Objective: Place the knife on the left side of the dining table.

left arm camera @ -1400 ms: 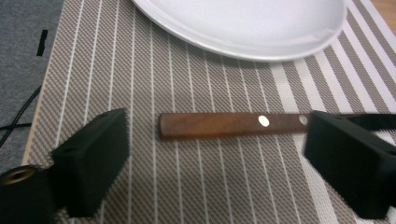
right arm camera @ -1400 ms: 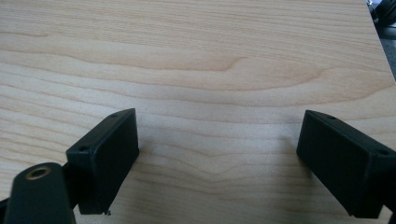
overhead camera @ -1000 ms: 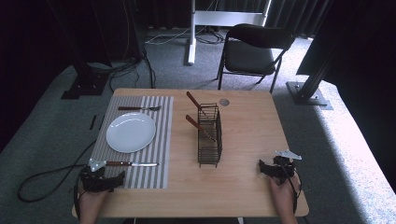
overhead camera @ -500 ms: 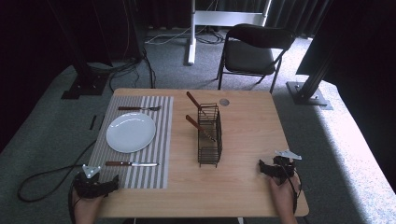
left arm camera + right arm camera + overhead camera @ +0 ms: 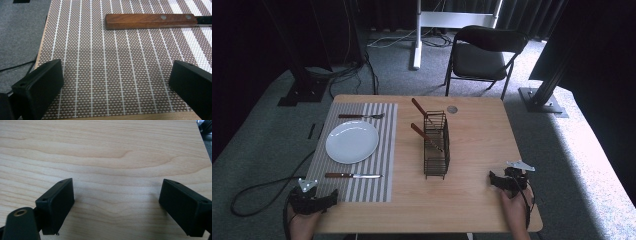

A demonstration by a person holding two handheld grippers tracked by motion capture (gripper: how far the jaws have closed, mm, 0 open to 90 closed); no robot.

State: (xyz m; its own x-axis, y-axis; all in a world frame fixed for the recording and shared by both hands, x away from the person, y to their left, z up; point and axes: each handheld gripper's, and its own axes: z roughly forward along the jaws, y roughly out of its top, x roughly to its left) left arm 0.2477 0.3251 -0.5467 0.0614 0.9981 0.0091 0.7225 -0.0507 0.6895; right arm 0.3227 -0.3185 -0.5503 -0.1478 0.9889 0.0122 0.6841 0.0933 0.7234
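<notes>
Left gripper [image 5: 328, 199] hovered at the near edge of the mat [image 5: 382, 150], jaws spread wide and empty; lay just beyond it the knife [image 5: 353, 175], wooden handle [image 5: 150, 20] toward the gripper and apart from both jaws; sat farther off the plate [image 5: 352, 141], fork [image 5: 361, 116] and wire basket [image 5: 436, 145]. Right gripper [image 5: 497, 181] rested wide and empty over bare table [image 5: 105, 152], well apart. Risk judged: grabbing the flat knife too shallowly could skid it across the weave or drag the mat; pushing forward could knock it against the plate.
</notes>
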